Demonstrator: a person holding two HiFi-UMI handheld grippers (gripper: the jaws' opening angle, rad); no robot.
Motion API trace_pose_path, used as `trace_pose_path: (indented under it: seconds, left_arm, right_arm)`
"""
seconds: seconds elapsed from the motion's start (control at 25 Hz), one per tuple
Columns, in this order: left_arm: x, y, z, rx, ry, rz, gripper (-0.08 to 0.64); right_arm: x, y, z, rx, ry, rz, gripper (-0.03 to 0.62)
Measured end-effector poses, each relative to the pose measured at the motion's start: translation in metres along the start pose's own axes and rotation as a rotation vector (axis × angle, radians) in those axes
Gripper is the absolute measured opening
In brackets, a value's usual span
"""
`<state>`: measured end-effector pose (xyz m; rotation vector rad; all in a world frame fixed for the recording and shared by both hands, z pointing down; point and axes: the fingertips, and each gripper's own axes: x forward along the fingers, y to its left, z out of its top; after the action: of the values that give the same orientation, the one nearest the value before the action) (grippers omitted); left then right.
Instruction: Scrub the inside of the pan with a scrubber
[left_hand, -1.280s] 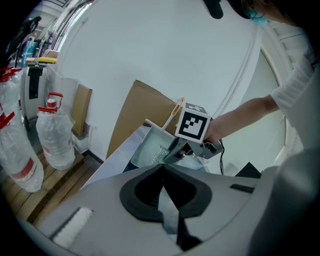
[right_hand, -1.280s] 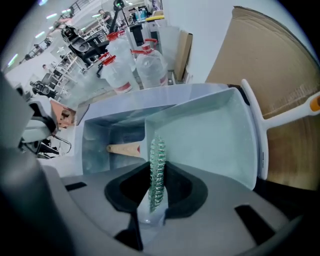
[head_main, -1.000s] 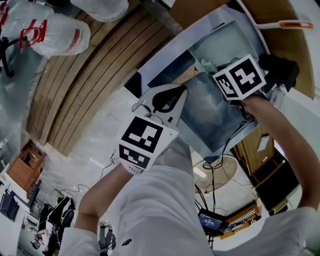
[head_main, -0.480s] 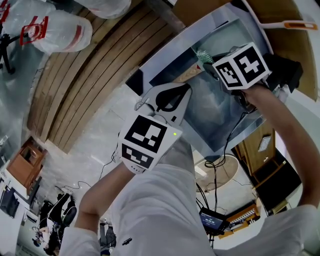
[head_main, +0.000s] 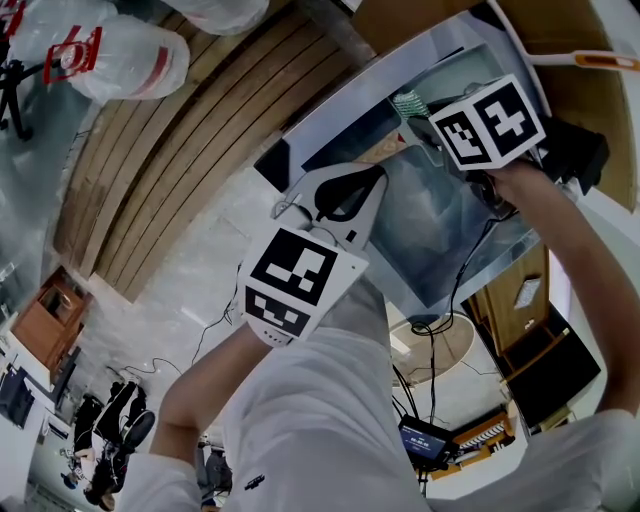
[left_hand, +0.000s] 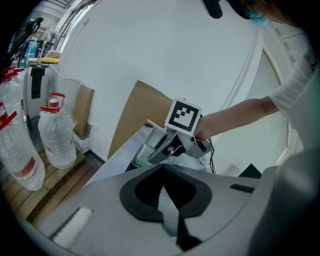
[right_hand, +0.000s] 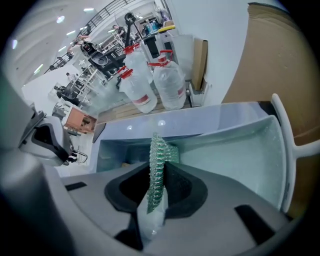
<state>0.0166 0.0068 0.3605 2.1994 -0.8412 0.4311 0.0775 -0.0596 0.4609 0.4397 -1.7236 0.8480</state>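
Head view: rectangular pan (head_main: 430, 215) at 1 o'clock. Right gripper (head_main: 424, 122) over its 11 o'clock corner, green scrubber (head_main: 408, 103) at tip. Left gripper (head_main: 368, 182) at pan's near rim.

Left gripper view: jaws closed together, nothing visible between.

Right gripper view: jaws clamped on scrubber, which sits inside pan near far wall; contact unclear. Scrubbing likely just under way, most of interior left.

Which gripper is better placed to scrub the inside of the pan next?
Right. The right gripper pinches the green scrubber between its fingers, over the inside of the pan. The left gripper appears shut on the pan's rim, likely steadying it.
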Motion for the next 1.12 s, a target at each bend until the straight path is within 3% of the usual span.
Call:
trace_pose_path:
  seconds: [0.28,0.52,1.12]
  left_arm:
    - [0.001,-0.004,0.003,-0.001,-0.006,-0.006,0.005]
    - [0.004,-0.01,0.0,0.003,-0.002,-0.009,0.005]
    - [0.001,-0.015,0.008,0.014,-0.015,-0.002,0.005]
  right_arm:
    - [-0.014,-0.023,0.0,0.02,-0.017,-0.124,0.066]
    - [-0.027,-0.055,-0.006,0.113,-0.031,-0.212,0.067]
    - [-0.078,-0.102,0.002,0.098,-0.048,-0.377,0.067]
